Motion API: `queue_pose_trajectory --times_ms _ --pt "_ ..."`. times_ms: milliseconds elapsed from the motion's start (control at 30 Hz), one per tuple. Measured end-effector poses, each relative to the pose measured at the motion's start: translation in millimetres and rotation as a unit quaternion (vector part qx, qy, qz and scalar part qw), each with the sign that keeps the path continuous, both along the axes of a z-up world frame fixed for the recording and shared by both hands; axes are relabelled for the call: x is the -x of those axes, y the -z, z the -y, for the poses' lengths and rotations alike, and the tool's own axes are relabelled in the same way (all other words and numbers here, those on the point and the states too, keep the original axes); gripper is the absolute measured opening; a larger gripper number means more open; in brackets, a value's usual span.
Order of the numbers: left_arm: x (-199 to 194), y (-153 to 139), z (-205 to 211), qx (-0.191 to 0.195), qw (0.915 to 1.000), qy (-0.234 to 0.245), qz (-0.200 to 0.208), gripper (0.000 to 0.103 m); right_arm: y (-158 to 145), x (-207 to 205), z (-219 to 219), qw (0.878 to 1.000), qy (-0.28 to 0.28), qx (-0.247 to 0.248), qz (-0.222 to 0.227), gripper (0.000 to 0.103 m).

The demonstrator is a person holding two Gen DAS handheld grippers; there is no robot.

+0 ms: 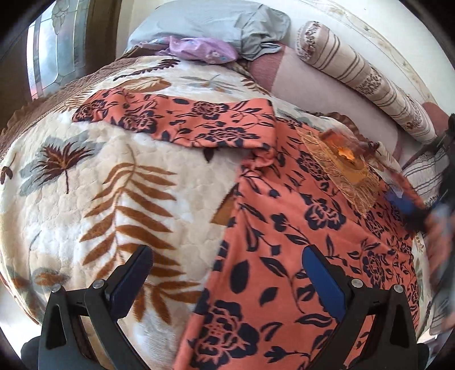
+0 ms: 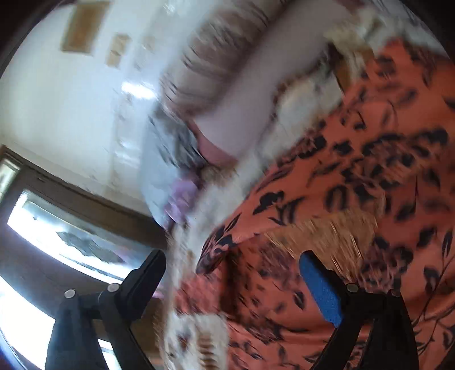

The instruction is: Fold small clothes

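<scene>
A coral garment [image 1: 287, 236] with a dark navy flower print lies spread on the bed, one sleeve [image 1: 176, 119] stretched out to the left. A gold embroidered neckline [image 1: 338, 168] shows near its top. My left gripper [image 1: 226, 254] hovers open over the garment's left edge, nothing pinched between its fingers. At the right border, the right gripper [image 1: 412, 207] is a blur at the garment's far side. The right wrist view is badly blurred: the right gripper [image 2: 231, 259] stands open, its blue pad [image 2: 321, 290] over the coral garment [image 2: 355, 170], gripping nothing.
The garment rests on a cream blanket [image 1: 113, 176] with brown leaf print. At the head of the bed lie a grey pillow [image 1: 216, 25], a lilac cloth [image 1: 199, 48] and a striped bolster [image 1: 361, 79]. A window [image 1: 54, 48] is at the far left.
</scene>
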State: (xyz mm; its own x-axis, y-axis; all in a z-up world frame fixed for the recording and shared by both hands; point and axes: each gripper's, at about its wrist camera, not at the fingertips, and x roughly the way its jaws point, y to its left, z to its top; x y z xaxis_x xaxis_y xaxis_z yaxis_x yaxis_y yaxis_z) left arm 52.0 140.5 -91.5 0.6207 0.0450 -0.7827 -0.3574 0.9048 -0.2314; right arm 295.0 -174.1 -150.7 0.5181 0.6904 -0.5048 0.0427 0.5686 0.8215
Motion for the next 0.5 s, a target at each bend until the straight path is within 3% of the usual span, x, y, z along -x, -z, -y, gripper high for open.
queue_pose_trajectory --times_ms 33,67,100,200,333,400,500 --pt "0 1 -2 -0.001 1.0000 0.000 -0.002 0.103 34 1 -8 0.998 -0.021 0.023 -0.049 0.094" --pt "-2 1 -4 0.000 1.0000 0.001 -0.004 0.103 60 8 -7 0.996 -0.026 0.033 -0.083 0.084" --pt "-4 0 -5 0.002 1.0000 0.004 -0.002 0.103 65 11 -1 0.997 -0.024 0.031 -0.069 0.073" --pt "-22 -7 0 0.030 0.9991 0.027 0.011 0.103 45 21 20 0.998 -0.037 0.056 -0.019 0.075" --pt "-71 -22 21 0.120 0.9893 0.074 0.038 0.103 5 30 52 0.992 -0.031 0.109 0.047 0.075" --pt "-107 -23 33 0.163 0.9810 0.097 0.039 0.103 6 30 80 0.994 -0.002 0.099 0.042 0.075" --pt "-161 -11 46 0.202 0.9735 0.106 0.018 0.103 8 39 125 0.997 0.055 0.043 0.022 0.076"
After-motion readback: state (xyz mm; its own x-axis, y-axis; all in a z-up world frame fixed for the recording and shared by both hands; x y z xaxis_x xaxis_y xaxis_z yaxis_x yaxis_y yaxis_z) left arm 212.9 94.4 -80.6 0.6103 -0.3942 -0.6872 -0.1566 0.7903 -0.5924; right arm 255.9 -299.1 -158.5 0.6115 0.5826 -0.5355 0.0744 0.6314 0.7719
